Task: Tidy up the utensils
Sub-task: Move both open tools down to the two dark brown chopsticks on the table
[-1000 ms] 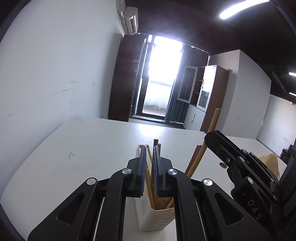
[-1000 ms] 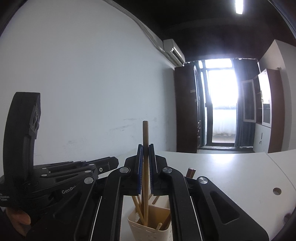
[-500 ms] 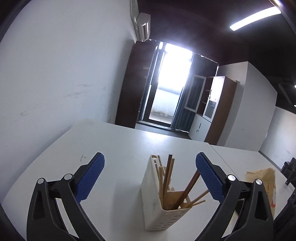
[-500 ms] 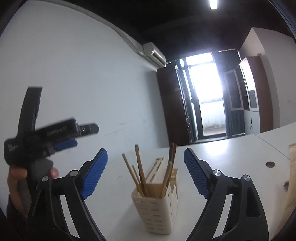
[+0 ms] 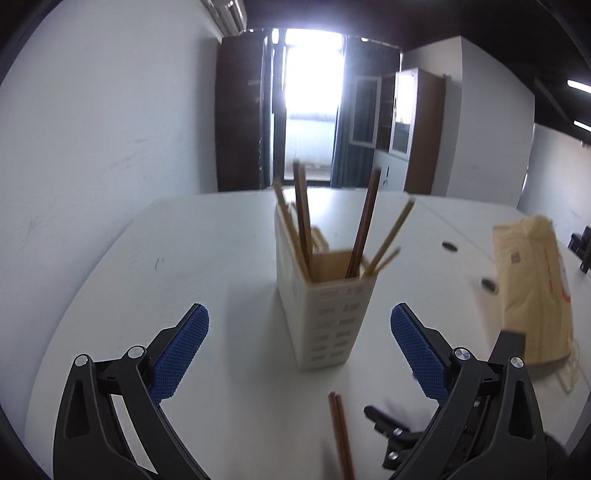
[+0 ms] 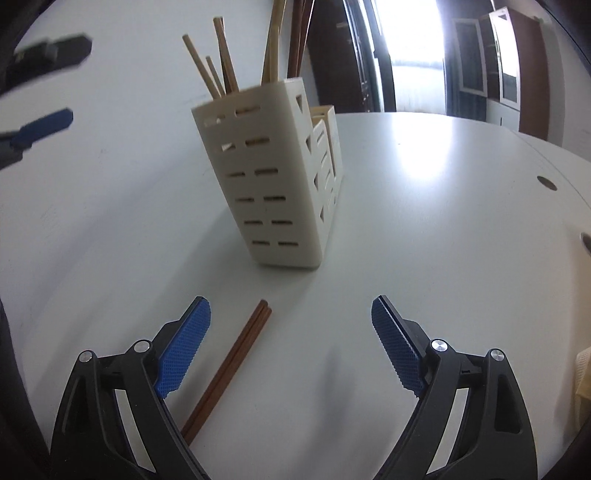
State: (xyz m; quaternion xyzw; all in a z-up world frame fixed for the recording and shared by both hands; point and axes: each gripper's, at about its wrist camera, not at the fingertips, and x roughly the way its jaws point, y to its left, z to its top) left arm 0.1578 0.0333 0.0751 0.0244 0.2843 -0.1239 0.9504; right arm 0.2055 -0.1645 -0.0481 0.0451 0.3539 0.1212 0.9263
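An office was indicated: a large white desk with cable holes, glass-fronted wooden cabinets, a wall-mounted air conditioner and ceiling strip lights.

Left claw spread wide and empty, cream utensil holder with chopsticks, dark chopstick pair on white table

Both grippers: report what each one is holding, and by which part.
Nothing is held. The left gripper and right gripper both stand open and empty; a dark chopstick pair lies on the table, untouched.
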